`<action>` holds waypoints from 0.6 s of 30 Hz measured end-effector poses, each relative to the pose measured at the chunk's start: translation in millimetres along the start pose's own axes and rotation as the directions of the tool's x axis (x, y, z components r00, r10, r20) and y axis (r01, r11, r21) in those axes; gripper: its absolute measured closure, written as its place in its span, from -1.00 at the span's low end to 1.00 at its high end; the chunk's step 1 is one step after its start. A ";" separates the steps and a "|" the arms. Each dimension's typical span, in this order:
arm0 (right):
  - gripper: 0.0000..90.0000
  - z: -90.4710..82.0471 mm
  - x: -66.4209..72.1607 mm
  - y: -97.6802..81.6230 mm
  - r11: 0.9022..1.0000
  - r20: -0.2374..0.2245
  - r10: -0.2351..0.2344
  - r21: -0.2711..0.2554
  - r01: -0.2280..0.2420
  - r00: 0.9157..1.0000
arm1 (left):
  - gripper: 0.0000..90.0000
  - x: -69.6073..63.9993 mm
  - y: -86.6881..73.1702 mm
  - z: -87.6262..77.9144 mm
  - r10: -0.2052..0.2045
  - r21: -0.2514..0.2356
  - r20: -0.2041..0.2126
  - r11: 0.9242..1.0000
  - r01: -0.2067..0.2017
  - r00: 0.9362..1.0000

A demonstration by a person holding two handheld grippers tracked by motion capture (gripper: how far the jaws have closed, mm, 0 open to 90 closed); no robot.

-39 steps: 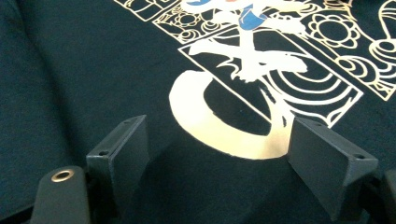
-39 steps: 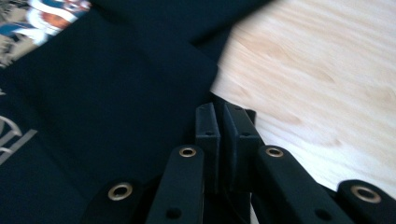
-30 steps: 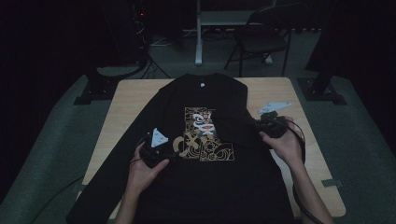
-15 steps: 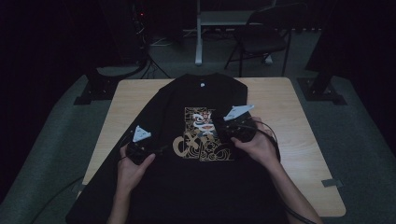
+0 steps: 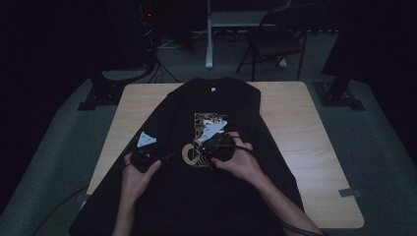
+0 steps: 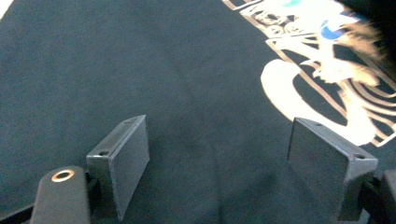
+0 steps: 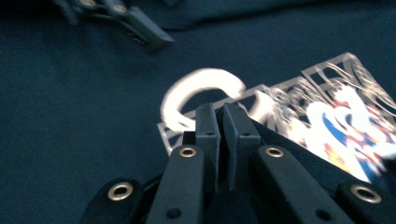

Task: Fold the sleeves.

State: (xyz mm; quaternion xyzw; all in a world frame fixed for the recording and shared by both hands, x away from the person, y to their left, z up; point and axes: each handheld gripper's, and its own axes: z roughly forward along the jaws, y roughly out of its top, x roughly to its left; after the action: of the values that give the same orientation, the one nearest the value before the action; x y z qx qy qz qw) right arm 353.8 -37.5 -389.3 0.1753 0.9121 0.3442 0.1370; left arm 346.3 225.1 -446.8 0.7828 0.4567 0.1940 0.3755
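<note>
The right gripper (image 7: 223, 135) has its jaws together, apparently pinching a fold of the black T-shirt (image 5: 216, 196) over the printed picture (image 5: 204, 142). The left gripper (image 6: 238, 163) hovers with jaws apart above bare cloth. The shirt lies down the middle of the table (image 5: 305, 128), hem over the near edge. Judging by this, the fold should be drawn across low and evenly, the left gripper pinning the cloth flat.

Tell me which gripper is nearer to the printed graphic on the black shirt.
Right. The right gripper sits over the printed graphic at the middle of the black shirt, jaws shut. The left gripper rests on plain fabric off to the graphic's left, jaws open.
</note>
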 end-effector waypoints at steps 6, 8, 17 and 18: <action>0.89 16.5 22.8 16.2 0.999 -0.055 -0.039 -0.001 0.040 0.998 | -0.51 17.0 -6.3 -10.5 -0.014 0.024 -0.059 1.000 0.015 0.998; 0.89 20.3 29.4 21.2 0.999 -0.077 -0.046 -0.007 0.045 0.996 | -0.51 22.6 -8.8 -13.1 -0.020 0.025 -0.072 0.999 0.022 0.997; 0.89 35.8 58.1 46.4 0.997 -0.164 -0.074 -0.047 0.067 0.984 | -0.51 34.7 -16.4 -15.5 -0.037 0.036 -0.109 0.999 0.042 0.993; 0.89 37.3 60.5 48.5 0.996 -0.174 -0.077 -0.055 0.068 0.982 | -0.51 35.3 -16.5 -15.6 -0.038 0.034 -0.106 0.999 0.042 0.994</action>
State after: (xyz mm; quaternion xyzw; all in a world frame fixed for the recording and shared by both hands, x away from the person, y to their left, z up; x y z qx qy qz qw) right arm 324.0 43.2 -391.3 0.1074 0.9179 0.3751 0.0724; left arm 344.7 266.8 -450.7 0.7689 0.4950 0.2189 0.3404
